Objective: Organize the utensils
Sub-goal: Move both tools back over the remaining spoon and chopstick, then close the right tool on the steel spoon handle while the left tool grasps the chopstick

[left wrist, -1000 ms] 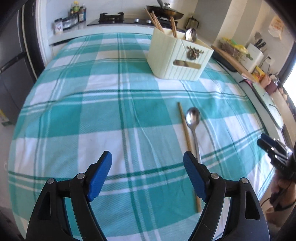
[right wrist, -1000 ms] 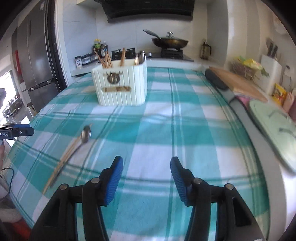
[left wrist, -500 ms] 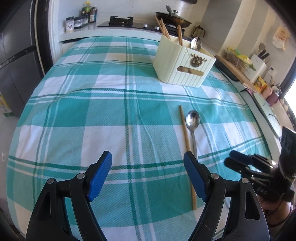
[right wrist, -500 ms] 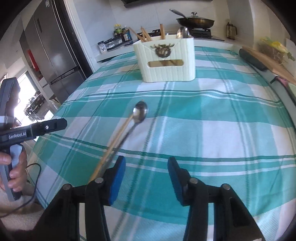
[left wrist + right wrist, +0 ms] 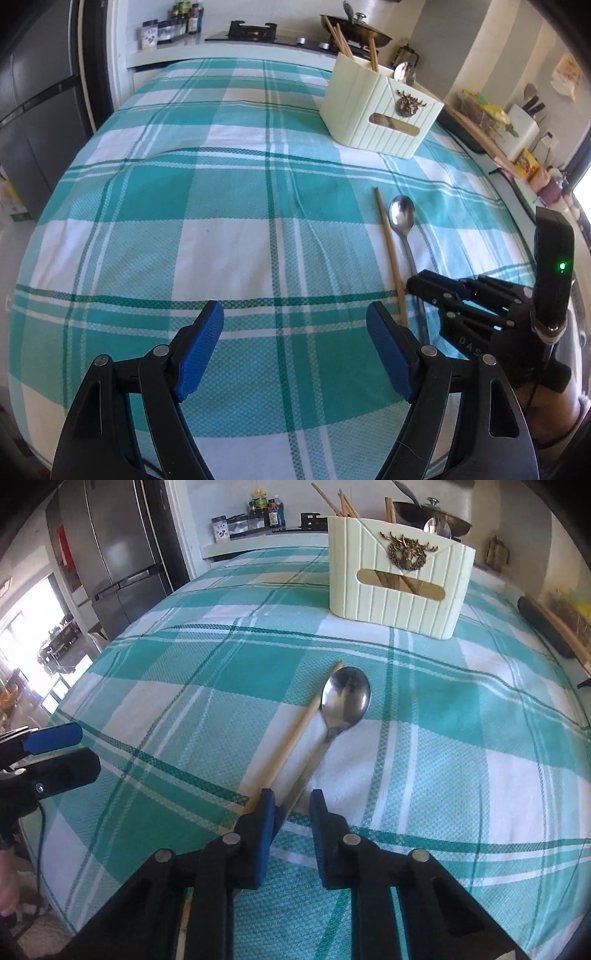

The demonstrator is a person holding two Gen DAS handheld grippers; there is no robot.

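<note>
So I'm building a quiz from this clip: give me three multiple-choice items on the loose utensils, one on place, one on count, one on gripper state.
1. The chopstick lies where?
A) left of the spoon
B) inside the holder
C) under the tablecloth

2. Loose utensils on the cloth?
A) one
B) two
C) four

3. The right gripper is:
A) wide open, far off
B) narrowed about the spoon handle
C) holding the holder

Answers: 1 A, they lie side by side in the right wrist view; 2 B, one chopstick, one spoon; 3 B, a gap still shows between its fingers. The left gripper is wide open.
</note>
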